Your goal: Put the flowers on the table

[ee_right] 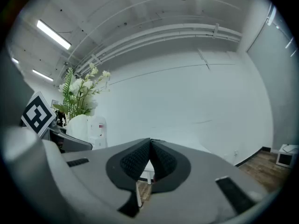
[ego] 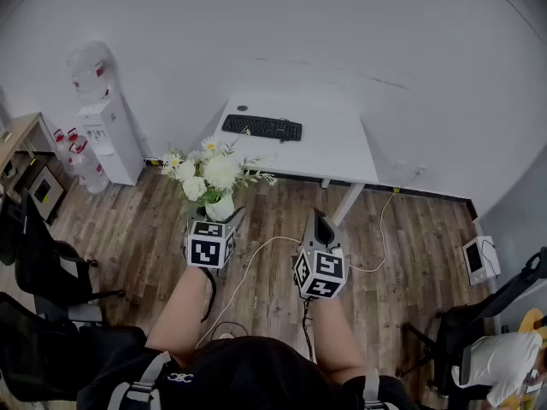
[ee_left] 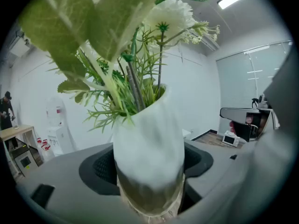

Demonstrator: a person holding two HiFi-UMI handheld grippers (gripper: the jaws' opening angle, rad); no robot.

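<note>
Nearest us, at the bottom of the head view, our two forearms reach up the frame, each with a gripper. Black chairs [ego: 43, 259] stand along the lower left edge.

The left gripper [ego: 220, 219], left of centre, has its jaws spread wide and clamped on the vase [ego: 220, 207]. In the left gripper view the dark pads [ee_left: 97, 166] press on the vase's lower part from both sides. The vase fills the middle of that frame, roughly upright, white above and glassy at the foot.

The right gripper [ego: 317, 222], just right of centre and well apart from the vase, holds nothing. In the right gripper view its pads [ee_right: 135, 160] meet in a closed seam with nothing between them.

The flowers [ego: 208, 170] stand in the vase, white blooms among green leaves, just above the left gripper in the head view. We hold them up over the wooden floor [ego: 402, 229], so they are not yet on the table. A pale cable [ego: 256, 250] loops across the floor between the two grippers.

Further off, in the upper middle of the frame, is the white table [ego: 338, 148], with a black keyboard [ego: 261, 127] toward its far left. The blooms overlap the table's near left corner in the frame, while the vase shows against the floor below it. At the upper left a water dispenser [ego: 109, 139] stands by the white wall.
</note>
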